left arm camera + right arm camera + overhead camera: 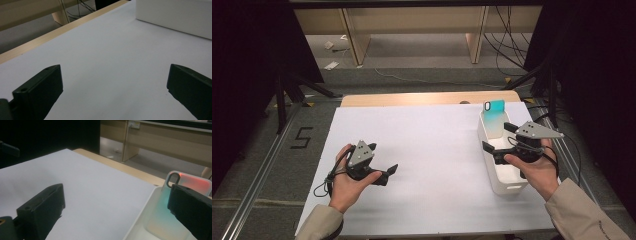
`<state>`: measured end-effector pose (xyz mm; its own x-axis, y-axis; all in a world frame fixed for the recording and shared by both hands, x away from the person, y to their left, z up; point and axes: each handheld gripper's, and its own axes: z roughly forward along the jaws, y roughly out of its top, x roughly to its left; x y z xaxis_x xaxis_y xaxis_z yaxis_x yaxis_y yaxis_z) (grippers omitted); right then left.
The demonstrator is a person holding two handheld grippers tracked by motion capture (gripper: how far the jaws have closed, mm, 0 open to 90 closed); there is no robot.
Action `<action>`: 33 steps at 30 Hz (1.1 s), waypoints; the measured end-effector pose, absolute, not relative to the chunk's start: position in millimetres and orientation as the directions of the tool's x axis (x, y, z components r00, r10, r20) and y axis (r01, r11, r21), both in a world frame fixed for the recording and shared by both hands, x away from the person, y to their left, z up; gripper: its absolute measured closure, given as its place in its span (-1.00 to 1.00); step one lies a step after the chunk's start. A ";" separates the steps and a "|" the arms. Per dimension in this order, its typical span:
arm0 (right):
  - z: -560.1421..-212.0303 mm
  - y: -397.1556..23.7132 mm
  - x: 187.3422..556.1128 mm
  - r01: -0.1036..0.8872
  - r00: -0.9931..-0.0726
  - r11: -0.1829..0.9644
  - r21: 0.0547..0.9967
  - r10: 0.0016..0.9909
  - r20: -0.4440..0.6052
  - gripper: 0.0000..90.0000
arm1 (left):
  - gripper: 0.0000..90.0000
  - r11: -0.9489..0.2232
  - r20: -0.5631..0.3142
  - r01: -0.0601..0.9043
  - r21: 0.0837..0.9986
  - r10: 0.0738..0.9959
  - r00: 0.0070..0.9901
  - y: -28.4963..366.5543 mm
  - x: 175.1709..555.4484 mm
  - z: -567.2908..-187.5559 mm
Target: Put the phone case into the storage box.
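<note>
My right gripper (499,145) hovers over the white bin (507,182), jaws apart.
A phone case (495,117) leans inside at frame right; my left gripper (382,170) gapes empty at lower left.

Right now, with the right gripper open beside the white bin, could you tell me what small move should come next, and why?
Probably ease the right gripper forward and down, so its jaws straddle the phone case. The case leans upright at the far end of the white bin, and the jaws stand open with one already over the bin, nothing between them. The left gripper rests open on the table.
</note>
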<state>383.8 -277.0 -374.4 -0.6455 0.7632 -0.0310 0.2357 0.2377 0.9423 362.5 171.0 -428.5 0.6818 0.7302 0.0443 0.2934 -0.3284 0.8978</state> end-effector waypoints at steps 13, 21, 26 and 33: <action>-377.7 -281.5 379.7 0.242 -0.659 0.236 0.941 0.752 -0.019 -0.95 | -1.00 -0.323 0.045 0.290 0.901 0.734 0.678 171.5 362.1 -428.0; -379.6 -284.1 376.6 0.238 -0.670 0.238 0.941 0.742 -0.019 -0.94 | -1.00 -0.319 0.043 0.289 0.903 0.735 0.677 172.1 362.1 -427.7; -380.2 -285.5 373.7 0.236 -0.679 0.241 0.941 0.734 -0.017 -0.94 | -1.00 -0.317 0.042 0.289 0.903 0.735 0.677 173.2 361.5 -427.2; -381.2 -286.2 369.7 0.234 -0.692 0.245 0.941 0.722 -0.016 -0.94 | -1.00 -0.317 0.040 0.288 0.903 0.732 0.680 173.7 360.2 -427.0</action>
